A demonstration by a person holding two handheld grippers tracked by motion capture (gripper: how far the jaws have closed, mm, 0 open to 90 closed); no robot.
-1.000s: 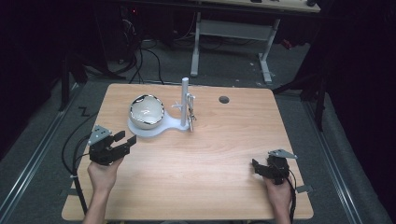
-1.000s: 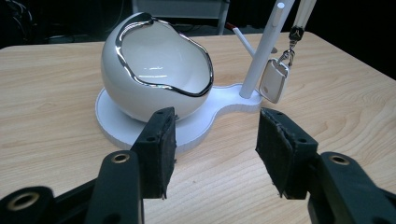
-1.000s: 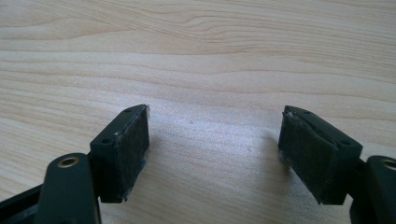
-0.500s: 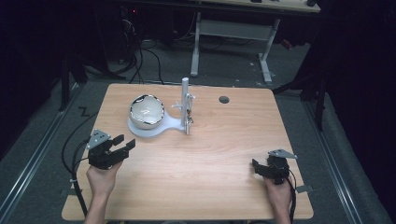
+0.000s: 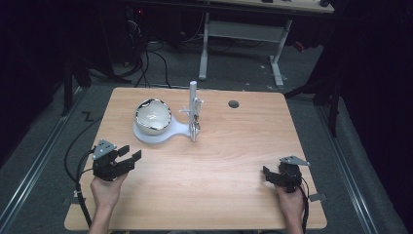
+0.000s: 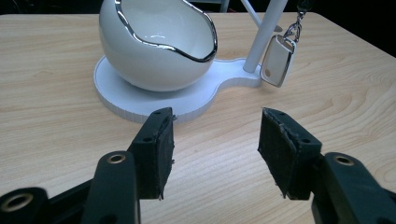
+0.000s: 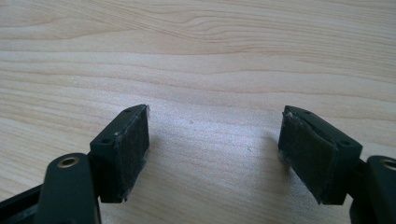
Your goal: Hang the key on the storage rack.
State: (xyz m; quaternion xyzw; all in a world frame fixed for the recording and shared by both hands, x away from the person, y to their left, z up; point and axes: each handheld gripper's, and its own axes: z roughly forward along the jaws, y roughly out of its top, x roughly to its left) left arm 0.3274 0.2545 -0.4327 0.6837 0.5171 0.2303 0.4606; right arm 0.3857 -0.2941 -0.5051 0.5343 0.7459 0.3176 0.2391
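High view: a person's two forearms enter from the bottom edge of the frame, each hand carrying a black two-jaw tool over a wooden table (image 5: 229,161). The left gripper (image 5: 130,155) hovers at lower left, jaws parted and empty, aimed up-frame toward a white stand (image 5: 179,128) left of centre. On the stand's round base sits a white bowl (image 5: 153,116) with a silvery rim; from its upright post (image 5: 193,100) hangs a key fob (image 5: 196,126), kept off the tabletop where jaws could likely close on it. The right gripper (image 5: 269,174) rests at lower right, well apart from the stand, apparently parked while the other hand works.

Left gripper view: the two black pads (image 6: 164,149) stand at a middling width with nothing between them; they have just been opening a little further, a likely readying for a reach. Beyond them, upper centre, the bowl (image 6: 154,51) tilts its open mouth up and toward the camera on the stand (image 6: 140,98), and the fob (image 6: 277,60) dangles by its clip beside the post (image 6: 266,37) at upper right, near but not touching the jaws.

Right gripper view: pads (image 7: 133,144) spread wide over bare wood grain (image 7: 205,56), holding nothing, the jaws low over the tabletop.
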